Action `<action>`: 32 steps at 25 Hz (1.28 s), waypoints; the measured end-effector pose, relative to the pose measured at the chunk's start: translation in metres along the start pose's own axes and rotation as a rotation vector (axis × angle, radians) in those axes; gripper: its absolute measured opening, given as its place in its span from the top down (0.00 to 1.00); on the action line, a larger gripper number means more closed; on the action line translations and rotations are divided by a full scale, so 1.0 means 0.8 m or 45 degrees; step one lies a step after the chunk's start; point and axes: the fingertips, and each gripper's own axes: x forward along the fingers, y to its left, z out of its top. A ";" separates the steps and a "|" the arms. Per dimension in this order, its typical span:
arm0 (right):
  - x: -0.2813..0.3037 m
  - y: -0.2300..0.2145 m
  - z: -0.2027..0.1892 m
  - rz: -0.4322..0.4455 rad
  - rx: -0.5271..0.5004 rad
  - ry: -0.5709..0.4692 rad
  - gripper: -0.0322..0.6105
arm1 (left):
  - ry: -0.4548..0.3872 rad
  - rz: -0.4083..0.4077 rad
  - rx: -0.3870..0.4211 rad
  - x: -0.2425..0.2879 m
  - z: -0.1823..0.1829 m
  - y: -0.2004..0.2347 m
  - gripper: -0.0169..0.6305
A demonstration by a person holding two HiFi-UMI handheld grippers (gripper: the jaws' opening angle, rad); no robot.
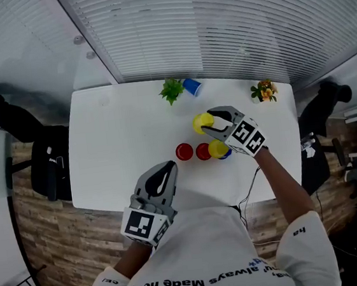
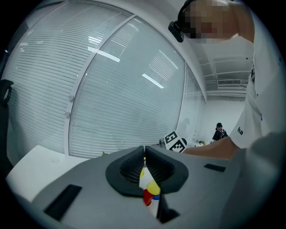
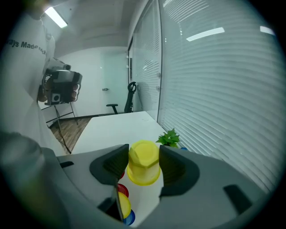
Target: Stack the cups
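One yellow cup (image 3: 143,167), clamped in the right hand-held gripper (image 1: 207,122) near the red cups (image 1: 184,151), could topple them if lowered off-centre; the left hand-held gripper (image 2: 145,154) is pinched together, empty.

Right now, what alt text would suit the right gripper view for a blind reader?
The right gripper holds a yellow cup between its jaws above a white table. Below it stand a red cup and a second yellow cup on a blue cup; a green plant sits behind.
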 end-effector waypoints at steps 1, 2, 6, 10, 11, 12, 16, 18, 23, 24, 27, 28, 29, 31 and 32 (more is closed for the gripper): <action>0.000 0.009 0.001 0.014 -0.019 0.010 0.60 | 0.000 0.000 0.000 -0.002 -0.001 -0.001 0.93; -0.001 0.017 0.004 0.020 -0.035 0.015 0.60 | -0.001 0.000 0.000 -0.004 -0.001 -0.002 0.93; -0.015 0.038 0.019 -0.033 -0.046 -0.005 0.60 | -0.010 0.000 0.004 -0.013 -0.005 -0.004 0.93; -0.035 0.055 0.035 -0.149 -0.011 -0.019 0.60 | -0.012 0.000 -0.001 -0.018 -0.010 -0.003 0.93; -0.040 0.060 0.038 -0.181 0.001 -0.017 0.60 | -0.011 -0.001 -0.004 -0.019 -0.011 -0.004 0.93; -0.046 0.065 0.041 -0.212 0.015 -0.015 0.60 | -0.008 -0.001 -0.007 -0.019 -0.011 -0.004 0.93; -0.060 0.087 0.046 -0.316 0.097 -0.020 0.60 | 0.000 -0.007 -0.008 -0.016 -0.013 -0.002 0.93; -0.064 0.098 0.045 -0.368 0.165 -0.032 0.60 | 0.013 -0.004 -0.006 -0.014 -0.015 0.001 0.93; -0.059 0.116 0.035 -0.491 0.317 -0.068 0.60 | 0.050 0.002 0.002 -0.006 -0.030 0.011 0.93; -0.055 0.118 0.033 -0.507 0.333 -0.066 0.60 | 0.056 0.000 0.003 -0.005 -0.034 0.013 0.93; -0.043 0.124 0.028 -0.551 0.357 -0.045 0.60 | 0.075 -0.009 0.007 0.000 -0.044 0.017 0.93; -0.039 0.125 0.026 -0.564 0.361 -0.035 0.60 | 0.082 -0.011 0.006 0.001 -0.046 0.019 0.93; -0.034 0.126 0.023 -0.577 0.365 -0.027 0.60 | 0.088 -0.013 0.004 0.002 -0.048 0.020 0.93; -0.024 0.127 0.014 -0.601 0.371 -0.016 0.60 | 0.095 -0.016 -0.002 0.005 -0.051 0.024 0.93; -0.019 0.127 0.009 -0.612 0.372 -0.012 0.60 | 0.098 -0.017 -0.003 0.006 -0.052 0.025 0.93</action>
